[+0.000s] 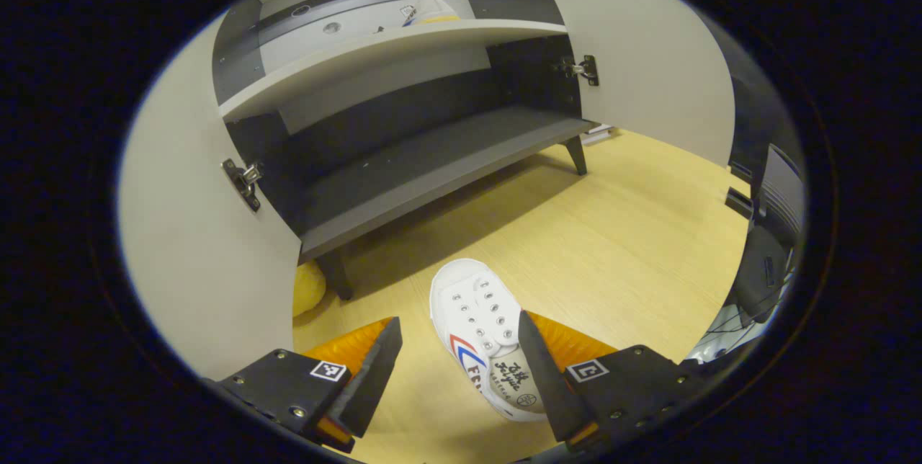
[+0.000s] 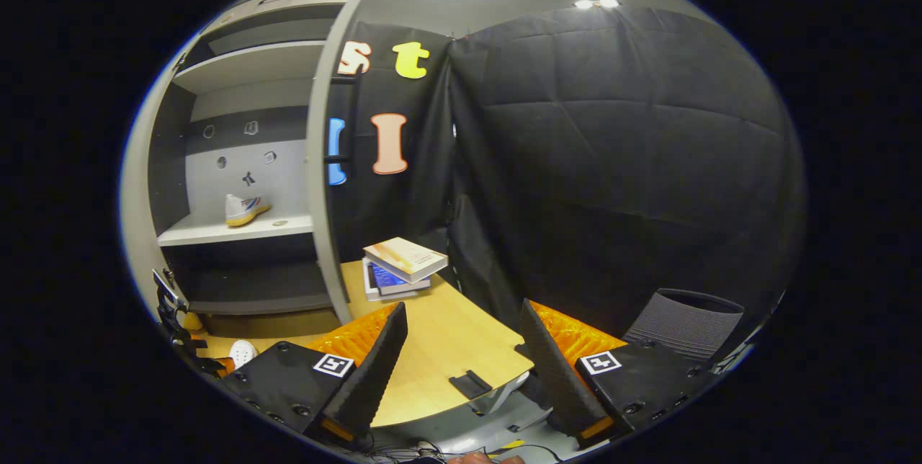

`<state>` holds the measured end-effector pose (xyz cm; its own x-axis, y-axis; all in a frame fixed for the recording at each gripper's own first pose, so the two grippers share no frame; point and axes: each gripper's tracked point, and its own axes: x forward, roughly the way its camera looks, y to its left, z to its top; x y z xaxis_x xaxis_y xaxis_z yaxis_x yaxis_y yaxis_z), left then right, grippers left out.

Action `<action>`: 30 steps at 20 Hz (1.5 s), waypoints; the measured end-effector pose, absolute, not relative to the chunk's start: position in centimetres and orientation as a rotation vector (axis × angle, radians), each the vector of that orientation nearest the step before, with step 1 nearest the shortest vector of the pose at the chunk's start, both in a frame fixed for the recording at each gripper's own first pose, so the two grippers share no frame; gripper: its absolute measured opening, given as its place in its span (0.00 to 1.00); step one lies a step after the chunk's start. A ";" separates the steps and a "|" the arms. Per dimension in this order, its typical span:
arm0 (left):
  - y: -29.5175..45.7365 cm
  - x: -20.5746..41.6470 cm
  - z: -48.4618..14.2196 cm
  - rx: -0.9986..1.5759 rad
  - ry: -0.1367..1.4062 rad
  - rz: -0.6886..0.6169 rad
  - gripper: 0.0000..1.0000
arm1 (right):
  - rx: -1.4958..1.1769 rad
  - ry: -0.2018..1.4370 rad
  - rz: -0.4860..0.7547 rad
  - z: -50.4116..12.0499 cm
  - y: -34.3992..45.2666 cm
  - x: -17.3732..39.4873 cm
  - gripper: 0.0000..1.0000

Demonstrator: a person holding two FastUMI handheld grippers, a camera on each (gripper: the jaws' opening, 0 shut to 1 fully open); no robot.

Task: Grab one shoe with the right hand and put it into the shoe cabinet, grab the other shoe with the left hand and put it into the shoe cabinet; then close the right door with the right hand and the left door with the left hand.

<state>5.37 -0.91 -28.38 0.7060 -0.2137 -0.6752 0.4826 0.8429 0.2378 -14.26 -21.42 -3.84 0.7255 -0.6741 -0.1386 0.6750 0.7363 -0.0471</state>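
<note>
A pale wood tabletop (image 1: 634, 233) carried the shoe cabinet (image 1: 403, 89), both doors swung wide. The left gripper (image 1: 459, 370) hung above a white shoe (image 1: 479, 327) with fingers spread, not touching it; the shoe's toe pointed toward the cabinet. Another shoe (image 2: 245, 210) sat on the upper shelf (image 2: 238, 230). The right gripper (image 2: 461, 363) was open and empty, facing the booth's black cloth.
</note>
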 end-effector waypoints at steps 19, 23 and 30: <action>-0.2 3.2 -33.6 0.298 0.938 -0.393 0.48 | 0.057 0.158 -0.786 -4.2 -31.8 -7.5 0.99; 0.2 4.2 -33.5 0.257 0.937 -0.312 0.22 | 0.076 0.159 -0.778 -4.8 -33.2 -5.8 0.99; -0.2 4.1 -33.0 0.163 0.957 -0.252 0.00 | 0.105 0.146 -0.763 -5.1 -34.3 -3.2 0.98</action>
<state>4.06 -0.23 -33.00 0.5502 -0.1397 -0.8233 0.2833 0.9587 0.0266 -3.25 -34.34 -5.14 0.7137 -0.6796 -0.1699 0.6942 0.7186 0.0416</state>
